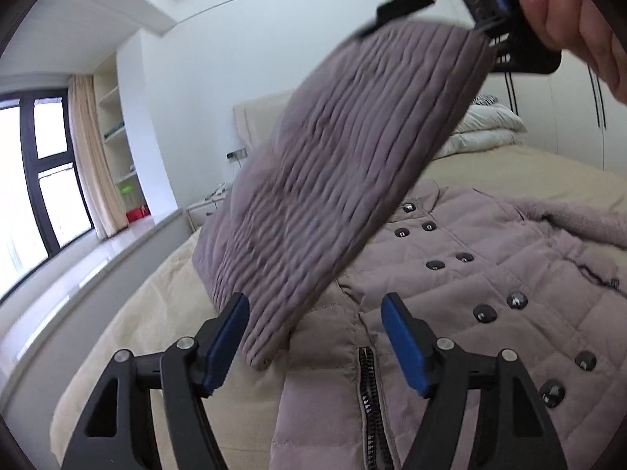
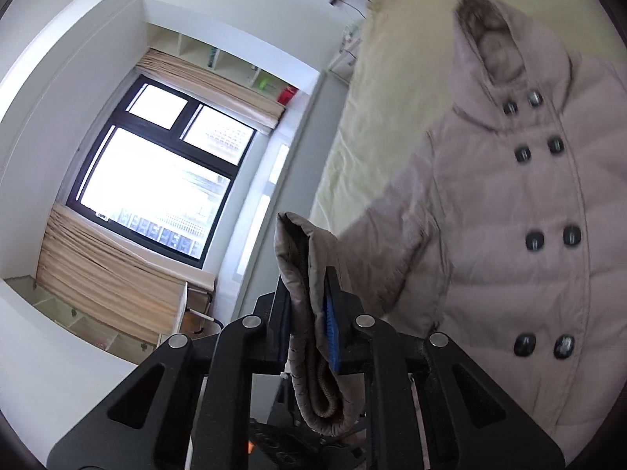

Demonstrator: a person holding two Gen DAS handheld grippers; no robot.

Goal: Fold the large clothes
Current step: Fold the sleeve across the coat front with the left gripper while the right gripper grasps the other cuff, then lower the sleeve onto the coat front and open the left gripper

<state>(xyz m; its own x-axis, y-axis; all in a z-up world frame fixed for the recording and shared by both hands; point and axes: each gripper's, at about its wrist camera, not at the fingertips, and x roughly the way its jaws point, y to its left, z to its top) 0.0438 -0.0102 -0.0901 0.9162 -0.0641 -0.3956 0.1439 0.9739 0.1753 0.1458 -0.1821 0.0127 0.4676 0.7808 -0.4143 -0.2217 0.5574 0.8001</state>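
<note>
Dusty mauve-pink quilted coat (image 2: 509, 211), paired rows of dark glossy buttons (image 2: 533, 241) down its front; the lifted sleeve (image 1: 337, 180) shows a greyer mauve with fine ribbed stitching; a black zip (image 1: 368, 391) with silvery teeth at the hem; the hood's trim (image 2: 482, 11) a fuzzy brownish-grey; pale cream-yellow bed sheet (image 1: 149, 313) underneath; black-framed grippers, bright blue pads (image 1: 403, 340) on the left one, a blue pad (image 2: 332, 325) on the right; white walls, black window frame (image 2: 219, 211), beige pleated curtains (image 2: 106, 274); a red box (image 2: 287, 95) and a green thing (image 2: 266, 83) on the off-white shelves.
</note>
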